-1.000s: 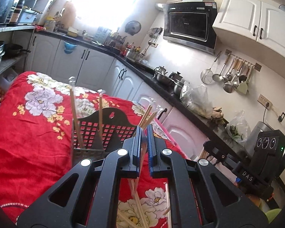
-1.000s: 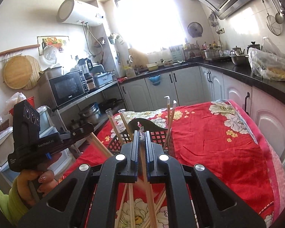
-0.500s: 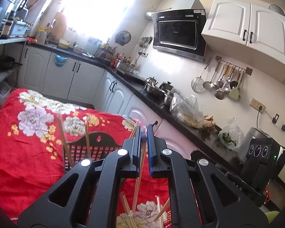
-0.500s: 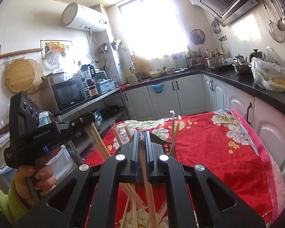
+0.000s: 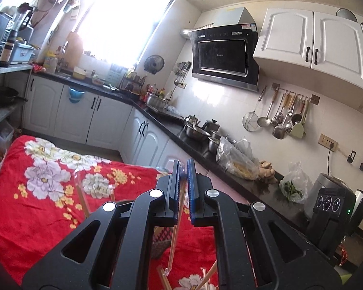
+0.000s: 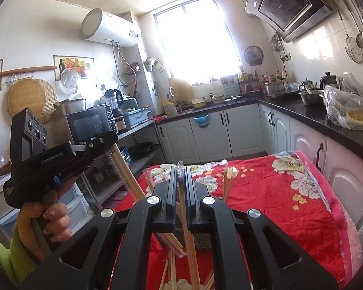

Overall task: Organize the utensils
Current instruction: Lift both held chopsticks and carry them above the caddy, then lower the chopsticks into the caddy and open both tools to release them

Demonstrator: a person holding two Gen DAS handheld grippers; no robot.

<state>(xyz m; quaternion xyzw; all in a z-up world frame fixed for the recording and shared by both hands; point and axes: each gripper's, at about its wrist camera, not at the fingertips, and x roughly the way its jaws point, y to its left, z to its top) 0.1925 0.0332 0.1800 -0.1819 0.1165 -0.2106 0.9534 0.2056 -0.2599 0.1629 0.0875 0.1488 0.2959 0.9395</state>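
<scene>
both grippers are clenching wrapped chopsticks, left gripper (image 5: 183,188) and right gripper (image 6: 180,193), above the rack (image 6: 203,240) at 6 o'clock, while loose chopsticks (image 6: 171,273) are waiting on the cloth (image 6: 278,193).

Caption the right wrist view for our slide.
Right gripper clamps wrapped chopsticks above a red floral tablecloth.

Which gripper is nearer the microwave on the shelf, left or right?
Left. The left gripper, shut on chopsticks, is on the microwave's side of the table; the right gripper sits farther over, toward the black counter.
</scene>
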